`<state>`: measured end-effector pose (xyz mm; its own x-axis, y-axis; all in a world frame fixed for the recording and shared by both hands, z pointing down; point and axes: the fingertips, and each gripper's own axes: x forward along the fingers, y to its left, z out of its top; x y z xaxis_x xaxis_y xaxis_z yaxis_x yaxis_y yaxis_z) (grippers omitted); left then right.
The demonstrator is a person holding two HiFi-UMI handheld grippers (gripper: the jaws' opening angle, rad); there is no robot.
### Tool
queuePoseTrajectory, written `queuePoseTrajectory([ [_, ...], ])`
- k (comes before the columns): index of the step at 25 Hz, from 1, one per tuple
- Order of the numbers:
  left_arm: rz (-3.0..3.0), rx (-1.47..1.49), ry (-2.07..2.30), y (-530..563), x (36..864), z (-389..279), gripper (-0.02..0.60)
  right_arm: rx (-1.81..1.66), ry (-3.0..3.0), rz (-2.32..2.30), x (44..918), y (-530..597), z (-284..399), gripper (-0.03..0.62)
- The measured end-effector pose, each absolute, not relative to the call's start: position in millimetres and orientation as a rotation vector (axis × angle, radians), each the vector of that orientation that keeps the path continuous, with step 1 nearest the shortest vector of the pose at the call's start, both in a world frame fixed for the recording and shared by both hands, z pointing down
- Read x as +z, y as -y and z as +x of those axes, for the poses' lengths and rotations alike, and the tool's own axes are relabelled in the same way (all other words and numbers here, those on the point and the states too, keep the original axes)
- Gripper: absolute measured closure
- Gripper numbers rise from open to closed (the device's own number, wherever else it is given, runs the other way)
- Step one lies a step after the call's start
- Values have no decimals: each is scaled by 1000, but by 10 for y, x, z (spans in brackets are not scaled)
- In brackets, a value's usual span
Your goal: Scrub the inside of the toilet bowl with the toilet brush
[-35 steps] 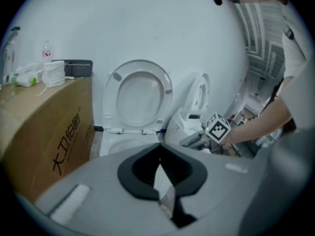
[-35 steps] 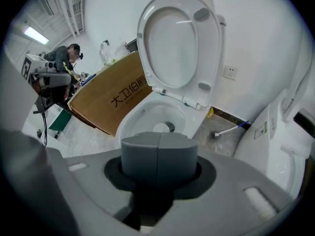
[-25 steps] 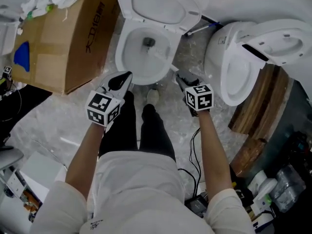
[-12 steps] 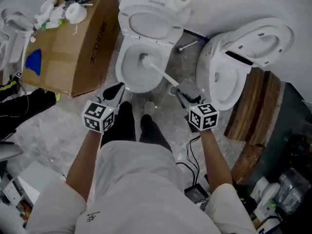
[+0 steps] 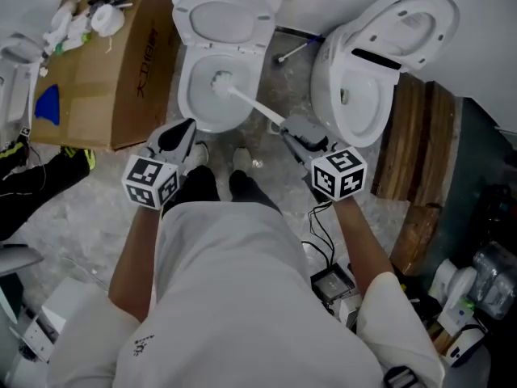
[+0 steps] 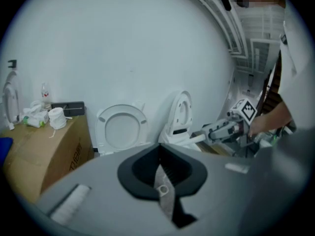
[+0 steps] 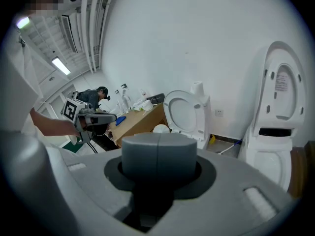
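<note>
The white toilet (image 5: 187, 95) stands at the top of the head view with its lid up. The toilet brush (image 5: 220, 79) has its white head down inside the bowl, and its pale handle slants back toward me on the right. My right gripper (image 5: 289, 129) is shut on the handle's near end, which shows as a grey round stub (image 7: 158, 154) between its jaws. My left gripper (image 5: 184, 128) hovers by the bowl's front left rim, shut, with nothing in it.
A second toilet (image 5: 363, 63) lies tilted right of the first. A cardboard box (image 5: 105, 63) with clutter on top stands at the left. Wooden planks (image 5: 420, 136) lie at the right, and cables (image 5: 323, 225) trail on the floor by my legs.
The head view has swung, so the toilets sit higher and further left in it. The brush head has shifted a little inside the bowl. Both grippers keep their places by the rim.
</note>
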<state>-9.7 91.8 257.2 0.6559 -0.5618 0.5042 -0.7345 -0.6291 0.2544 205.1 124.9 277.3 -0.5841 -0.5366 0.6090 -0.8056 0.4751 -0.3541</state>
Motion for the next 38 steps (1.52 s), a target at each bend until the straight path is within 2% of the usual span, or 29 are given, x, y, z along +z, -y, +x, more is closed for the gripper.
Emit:
queuePoseTrajectory([
  [17,2578,501,916,-960,2098,-480,594,856,2356,1319,2099,-1413,1609,448],
  [38,2572,477,908,-976,2062,-753,594,855,2340,1356,2018,-1476,1286,448],
])
